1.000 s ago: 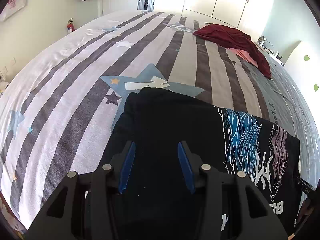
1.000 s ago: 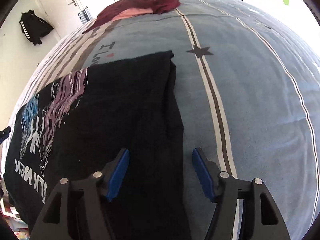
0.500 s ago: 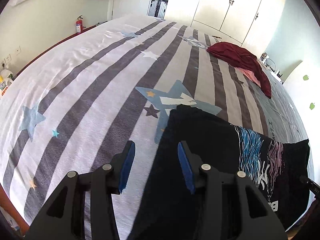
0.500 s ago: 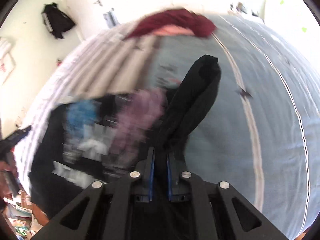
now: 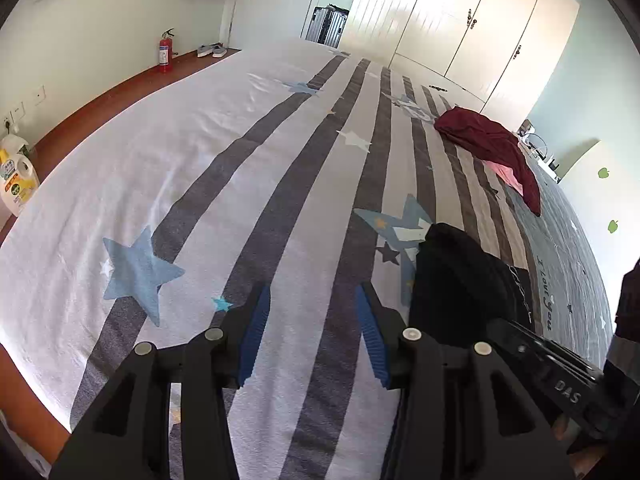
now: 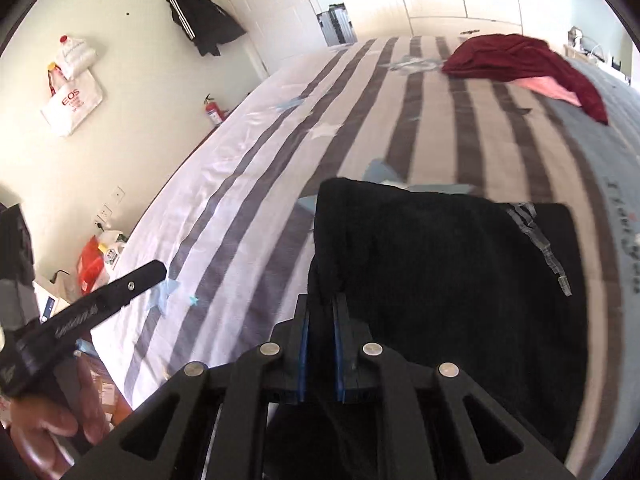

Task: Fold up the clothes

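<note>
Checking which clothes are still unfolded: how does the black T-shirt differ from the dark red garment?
The black T-shirt lies near, partly folded over itself, its edge pinched by the right gripper; the dark red garment lies far up the bed, crumpled and untouched. The dark red one covers something pink; the black one shows a print. Both rest on the striped bedspread.

Right gripper (image 6: 320, 344) pinched tight on black fabric, angled down; left gripper (image 5: 310, 336) parted and empty, left hand (image 6: 52, 412) gripping its handle.

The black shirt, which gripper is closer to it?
Right. The right gripper pinches the black shirt. The left gripper hangs open over bare bedspread, beside it.
</note>
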`<state>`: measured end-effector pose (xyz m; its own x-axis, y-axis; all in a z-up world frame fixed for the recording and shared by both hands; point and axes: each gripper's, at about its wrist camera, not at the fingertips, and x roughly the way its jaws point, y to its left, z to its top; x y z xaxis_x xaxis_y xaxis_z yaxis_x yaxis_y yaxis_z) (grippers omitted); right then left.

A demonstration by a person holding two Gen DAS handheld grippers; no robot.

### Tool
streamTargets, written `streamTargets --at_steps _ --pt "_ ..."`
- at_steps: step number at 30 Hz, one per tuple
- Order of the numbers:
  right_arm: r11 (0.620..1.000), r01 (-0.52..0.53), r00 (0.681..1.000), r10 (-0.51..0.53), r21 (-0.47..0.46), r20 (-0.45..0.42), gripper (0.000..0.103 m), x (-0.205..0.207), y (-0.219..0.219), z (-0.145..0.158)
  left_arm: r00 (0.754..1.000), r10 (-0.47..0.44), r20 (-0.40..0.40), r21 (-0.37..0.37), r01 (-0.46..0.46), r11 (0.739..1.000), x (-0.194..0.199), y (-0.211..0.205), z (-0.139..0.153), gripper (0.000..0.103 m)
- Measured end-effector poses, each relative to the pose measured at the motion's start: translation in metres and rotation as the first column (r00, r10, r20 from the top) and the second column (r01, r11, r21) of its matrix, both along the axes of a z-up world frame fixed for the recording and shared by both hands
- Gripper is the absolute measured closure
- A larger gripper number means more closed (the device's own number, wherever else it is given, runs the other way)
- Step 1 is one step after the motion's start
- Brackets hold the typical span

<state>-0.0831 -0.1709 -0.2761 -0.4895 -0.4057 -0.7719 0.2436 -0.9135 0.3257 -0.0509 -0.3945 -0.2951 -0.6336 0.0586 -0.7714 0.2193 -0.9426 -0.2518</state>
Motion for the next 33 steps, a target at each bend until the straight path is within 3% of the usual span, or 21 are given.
streamTargets --at_steps 3,4,5,7,8,11,14,17,21,25,29,33 --pt "1.0 0.015 0.998 -0.014 -0.014 0.066 0.09 -0.009 -0.018 -0.028 1.0 0.016 0.013 0.009 -0.016 1.0 0.009 -0.008 -0.009 0.061" --pt "0.999 0.005 0.994 -0.001 -0.036 0.106 0.081 -0.011 -0.02 -0.037 1.0 0.018 0.02 0.016 -0.018 1.0 0.012 -0.01 -0.012 0.061" --pt "0.998 -0.015 0.988 0.024 -0.058 0.152 0.063 -0.012 -0.023 -0.045 1.0 0.019 0.023 0.019 -0.019 1.0 0.014 -0.01 -0.015 0.061" --pt "0.991 -0.047 0.979 0.07 -0.125 0.192 0.05 -0.006 -0.025 -0.045 0.999 0.021 0.029 0.025 -0.022 0.999 0.018 -0.008 -0.018 0.061" --pt "0.986 -0.072 0.977 0.099 -0.148 0.189 0.049 -0.001 -0.025 -0.038 0.999 0.023 0.029 0.026 -0.023 0.999 0.019 -0.006 -0.018 0.061" --pt "0.972 -0.145 0.98 0.166 -0.182 0.106 0.048 0.018 -0.011 -0.008 0.999 0.023 0.029 0.035 -0.024 0.999 0.018 0.003 -0.015 0.061" --pt "0.985 -0.106 0.993 0.113 -0.136 0.044 0.046 0.027 0.028 0.011 1.0 -0.004 0.019 0.042 0.003 0.999 0.007 0.021 -0.008 0.061" --pt "0.999 0.0 1.0 0.001 -0.036 0.025 0.044 0.022 0.08 0.003 0.999 -0.048 0.004 0.042 0.048 0.998 -0.007 0.046 -0.001 0.061" --pt "0.991 0.114 0.99 -0.119 0.067 0.072 0.045 0.004 0.144 -0.03 0.993 -0.118 -0.002 0.025 0.118 0.993 -0.021 0.093 0.005 0.061" --pt "0.991 0.106 0.991 -0.113 0.084 0.075 0.045 0.006 0.171 -0.044 0.975 -0.22 0.008 0.125 0.218 0.968 -0.023 0.144 0.0 0.062" --pt "0.99 0.111 0.991 -0.117 0.085 0.069 0.045 0.016 0.19 -0.049 0.952 -0.302 0.043 0.078 0.299 0.951 -0.018 0.204 -0.01 0.061" --pt "0.99 0.117 0.99 -0.123 0.083 0.069 0.045 0.012 0.203 -0.059 0.948 -0.302 0.1 0.076 0.295 0.952 -0.012 0.24 -0.024 0.061"
